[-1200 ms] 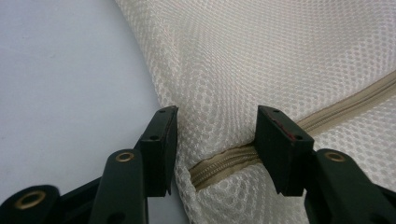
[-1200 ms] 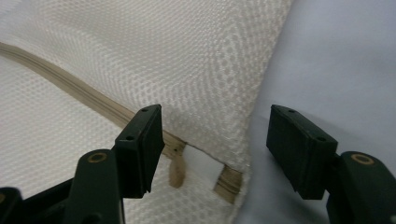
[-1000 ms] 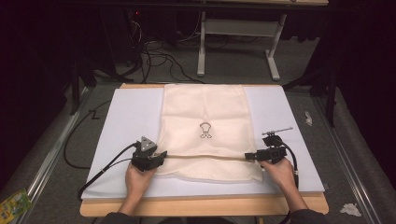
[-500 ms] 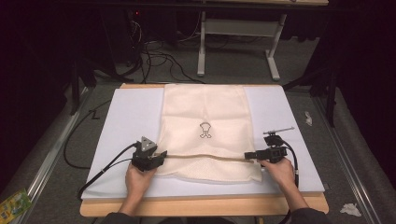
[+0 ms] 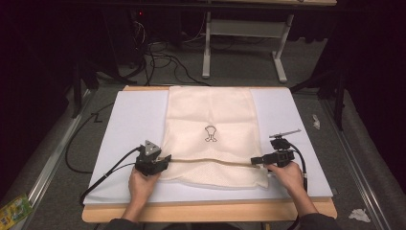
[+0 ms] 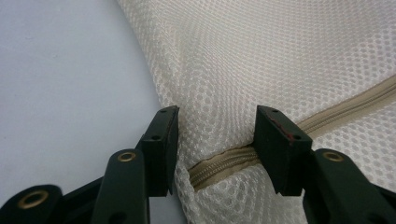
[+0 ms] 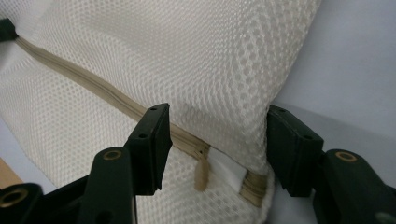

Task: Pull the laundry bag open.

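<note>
Item: cream mesh laundry bag (image 5: 210,129) with a small black printed emblem, lying flat on the white foam mat (image 5: 129,115), its beige zipper (image 5: 210,161) running across the end nearest the person.

Left gripper (image 5: 165,160), at 9 o'clock of the zipper: jaws stand partly apart around the zipper's closed end (image 6: 219,165) — mesh bunches between them, though the pads do not visibly press on it. Advice: close here first and pin that end, so the bag cannot slide when the other end is pulled.

Right gripper (image 5: 254,162), at 3 o'clock: jaws wide, straddling the zipper pull tab (image 7: 201,173), which hangs just beside a short opened gap showing white beneath; nothing is gripped. Its jaws have just been opening further, with only the tab and mesh between them. Advice: lower the fingertips onto the tab alone, avoid catching mesh, then draw along the zipper line, not across it.

Against the earlier high view — bag, mat and both hands lie as they did; no shift is apparent.
</note>
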The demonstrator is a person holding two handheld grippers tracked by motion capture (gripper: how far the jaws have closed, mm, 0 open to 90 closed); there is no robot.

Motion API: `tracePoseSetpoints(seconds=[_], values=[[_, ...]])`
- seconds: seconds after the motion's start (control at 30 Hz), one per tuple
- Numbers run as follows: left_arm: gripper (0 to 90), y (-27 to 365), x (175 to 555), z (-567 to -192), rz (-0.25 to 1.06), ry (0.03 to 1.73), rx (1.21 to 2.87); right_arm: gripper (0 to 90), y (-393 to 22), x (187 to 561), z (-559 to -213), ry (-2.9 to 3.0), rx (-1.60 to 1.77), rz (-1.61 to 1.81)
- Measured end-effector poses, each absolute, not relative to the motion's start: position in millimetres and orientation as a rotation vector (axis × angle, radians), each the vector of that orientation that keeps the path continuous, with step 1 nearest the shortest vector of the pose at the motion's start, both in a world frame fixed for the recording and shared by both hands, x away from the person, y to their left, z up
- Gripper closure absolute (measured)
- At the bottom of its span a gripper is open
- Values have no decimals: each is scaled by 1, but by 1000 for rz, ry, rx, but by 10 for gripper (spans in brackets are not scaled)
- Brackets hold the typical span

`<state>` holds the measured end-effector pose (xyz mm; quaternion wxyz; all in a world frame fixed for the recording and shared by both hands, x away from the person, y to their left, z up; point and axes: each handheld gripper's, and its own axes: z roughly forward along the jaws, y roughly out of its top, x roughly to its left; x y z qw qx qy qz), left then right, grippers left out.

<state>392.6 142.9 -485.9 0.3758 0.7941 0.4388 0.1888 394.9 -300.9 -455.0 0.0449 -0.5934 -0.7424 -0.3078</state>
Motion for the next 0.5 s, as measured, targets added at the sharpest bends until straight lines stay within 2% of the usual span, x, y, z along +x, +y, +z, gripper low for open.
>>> tracePoseSetpoints(seconds=[0.13, 0.5], values=[[507, 143, 393, -486, 485, 1123, 2031, 440, -299, 401, -457, -2212, -1832, -985], [509, 143, 392, -486, 488, 1124, 2031, 520, -307, 391, -458, -2205, -1754, -960]])
